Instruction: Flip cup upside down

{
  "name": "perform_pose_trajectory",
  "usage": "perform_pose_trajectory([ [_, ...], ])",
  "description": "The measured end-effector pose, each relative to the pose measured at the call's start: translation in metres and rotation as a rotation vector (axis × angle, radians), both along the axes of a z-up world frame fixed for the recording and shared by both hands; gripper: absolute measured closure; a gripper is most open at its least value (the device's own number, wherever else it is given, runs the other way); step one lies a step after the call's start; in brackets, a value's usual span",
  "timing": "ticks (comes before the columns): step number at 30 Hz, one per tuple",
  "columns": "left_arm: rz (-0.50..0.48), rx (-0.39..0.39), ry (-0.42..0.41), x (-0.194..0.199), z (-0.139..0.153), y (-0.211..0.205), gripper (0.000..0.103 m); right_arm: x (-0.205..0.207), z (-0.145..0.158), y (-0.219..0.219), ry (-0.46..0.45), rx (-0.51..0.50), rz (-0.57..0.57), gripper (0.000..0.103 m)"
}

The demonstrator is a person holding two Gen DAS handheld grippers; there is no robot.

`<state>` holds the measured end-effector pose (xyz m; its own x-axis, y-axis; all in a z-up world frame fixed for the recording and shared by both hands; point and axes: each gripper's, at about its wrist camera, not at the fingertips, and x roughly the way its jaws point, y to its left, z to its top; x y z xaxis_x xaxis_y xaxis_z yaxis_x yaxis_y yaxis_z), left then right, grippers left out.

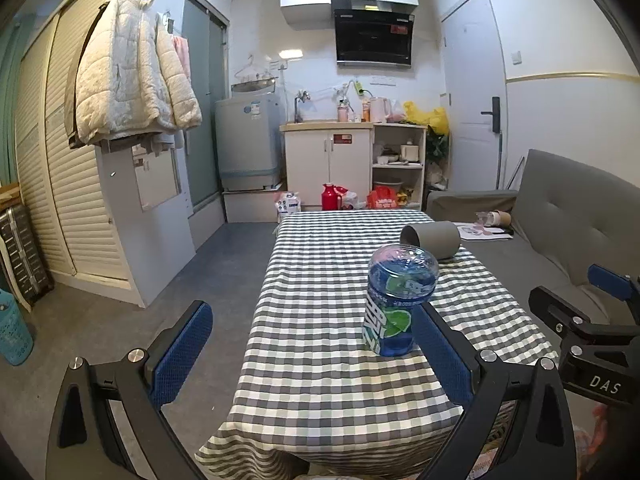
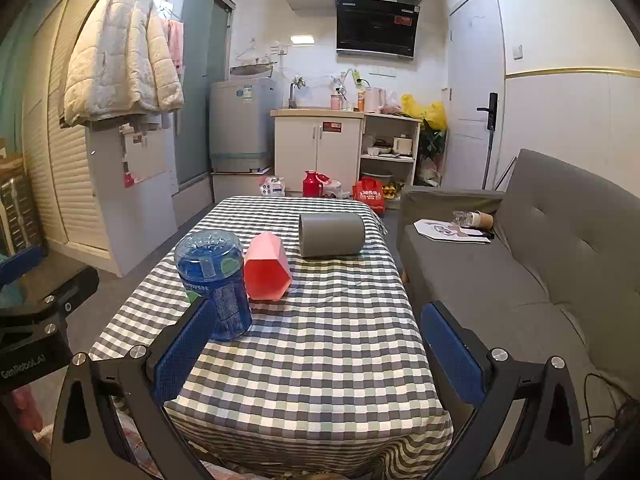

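Note:
A grey cup lies on its side at the far end of the checked table; it also shows in the left wrist view. A pink faceted cup stands upside down near it, mostly hidden in the left wrist view. A blue clear cup stands upside down nearest me, also in the left wrist view. My left gripper is open and empty, its right finger beside the blue cup. My right gripper is open and empty above the table's near half.
A grey sofa runs along the table's right side, with papers and a paper cup on it. Bare floor lies left of the table, before louvred wardrobes. Kitchen cabinets, a washing machine and red bags stand beyond the far end.

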<state>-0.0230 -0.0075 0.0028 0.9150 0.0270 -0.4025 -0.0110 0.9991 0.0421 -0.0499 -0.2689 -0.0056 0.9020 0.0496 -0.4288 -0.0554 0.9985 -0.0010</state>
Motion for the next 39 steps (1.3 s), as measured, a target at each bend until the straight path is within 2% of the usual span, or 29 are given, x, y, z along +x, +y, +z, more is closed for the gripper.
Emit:
perform_pose_trajectory([
  [18,-0.012,0.023,0.006,-0.0015,-0.0004,-0.0059,0.000,-0.0018,0.0023,-0.0059,0.000,0.006,-0.009,0.000],
  [39,0.011,0.010,0.012,-0.0027,-0.0003,0.0005,0.000,-0.0005,0.0011,-0.0046,0.012,0.007,-0.019,0.000],
])
